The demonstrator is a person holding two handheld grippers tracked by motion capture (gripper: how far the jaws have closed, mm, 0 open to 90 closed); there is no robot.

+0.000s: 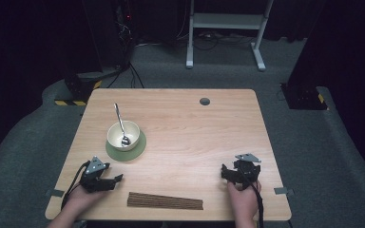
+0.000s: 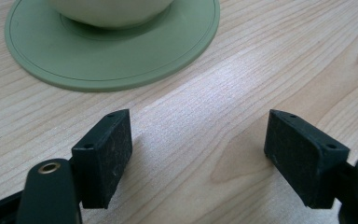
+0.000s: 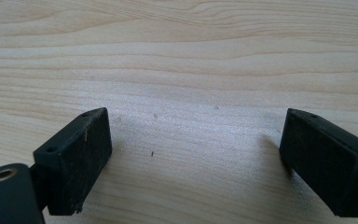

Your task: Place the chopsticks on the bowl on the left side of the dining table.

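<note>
A cream bowl (image 1: 122,135) stands on a round green mat (image 1: 138,147) at the table's left, with a metal spoon (image 1: 120,123) leaning in it. Dark brown chopsticks (image 1: 165,201) lie in a bundle along the front edge. My left gripper (image 1: 119,179) rests low on the wood just in front of the mat, open and with nothing between its pads (image 2: 103,158); the green mat (image 2: 98,56) and the bowl's base (image 2: 112,11) lie ahead of it. My right gripper (image 1: 224,172) rests at the front right, open over bare wood, its pads (image 3: 77,158) wide apart.
The wooden table (image 1: 195,137) has a grey cable grommet (image 1: 204,101) near its far edge. Beyond the table a white metal stand (image 1: 225,28) and dark equipment with cables (image 1: 119,38) stand on grey carpet.
</note>
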